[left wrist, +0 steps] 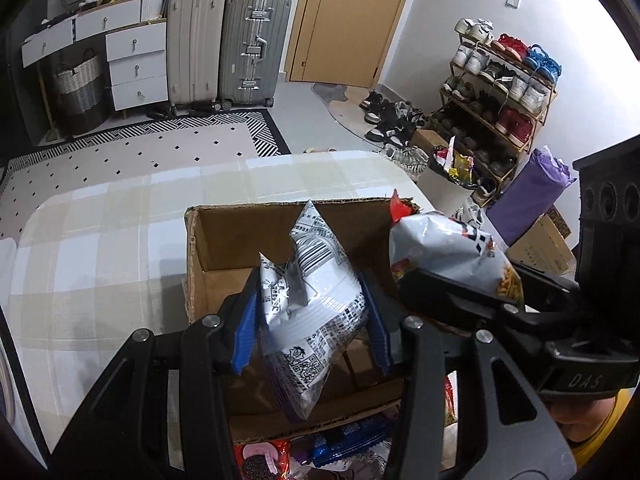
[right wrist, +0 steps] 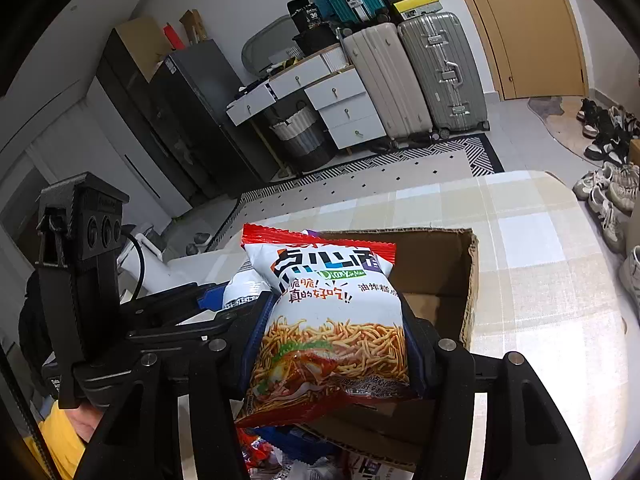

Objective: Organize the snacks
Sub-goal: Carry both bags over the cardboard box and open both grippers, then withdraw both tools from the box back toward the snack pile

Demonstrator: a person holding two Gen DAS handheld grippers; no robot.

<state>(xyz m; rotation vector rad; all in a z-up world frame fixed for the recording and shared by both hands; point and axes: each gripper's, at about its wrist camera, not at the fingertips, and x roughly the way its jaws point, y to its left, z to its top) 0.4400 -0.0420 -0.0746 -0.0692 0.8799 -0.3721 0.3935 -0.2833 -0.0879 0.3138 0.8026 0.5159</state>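
1. Left gripper [left wrist: 312, 316]: clamped on a grey barcode-printed snack packet [left wrist: 308, 304], above the open cardboard box [left wrist: 224, 240].
2. Right gripper [right wrist: 334, 344]: clamped on a fried-noodle snack bag [right wrist: 328, 320], over that box's near edge.

box [left wrist: 208, 248] interior open; checked table [left wrist: 100, 232] left side bare.

Bright, even indoor light, sharp focus, strong fisheye bending with dark corners and soft shadows.
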